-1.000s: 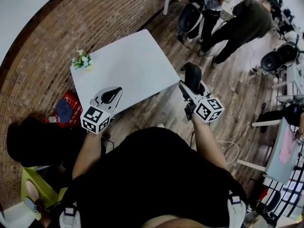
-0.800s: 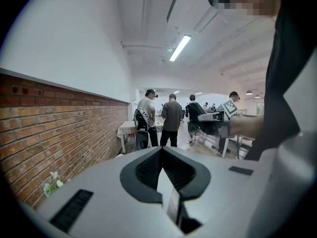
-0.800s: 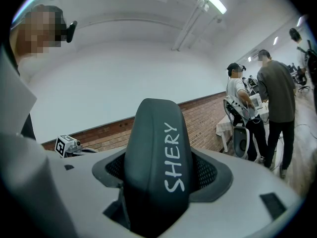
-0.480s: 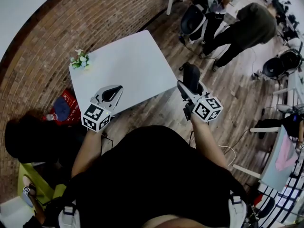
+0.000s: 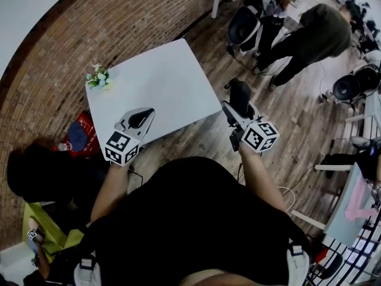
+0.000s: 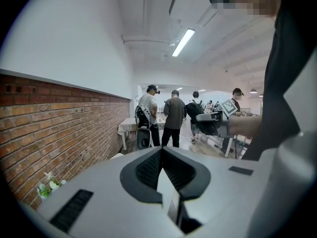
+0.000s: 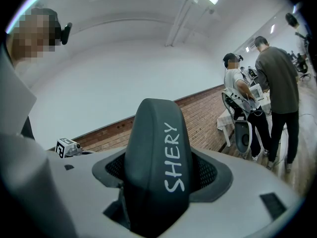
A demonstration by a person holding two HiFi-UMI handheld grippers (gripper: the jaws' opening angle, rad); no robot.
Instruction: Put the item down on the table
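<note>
A dark grey oblong case with white lettering stands upright between the jaws of my right gripper, which is shut on it. In the head view the case and right gripper hang over the wooden floor, just off the right edge of the white table. My left gripper hovers over the table's near edge. Its jaws meet with nothing between them.
A small bunch of white flowers stands at the table's far left corner. A red bag lies on the floor by the brick wall. People and black chairs stand further back on the right.
Both grippers keep their places and the case stays held. Only the view drifts a little, and the people at the back shift slightly.
</note>
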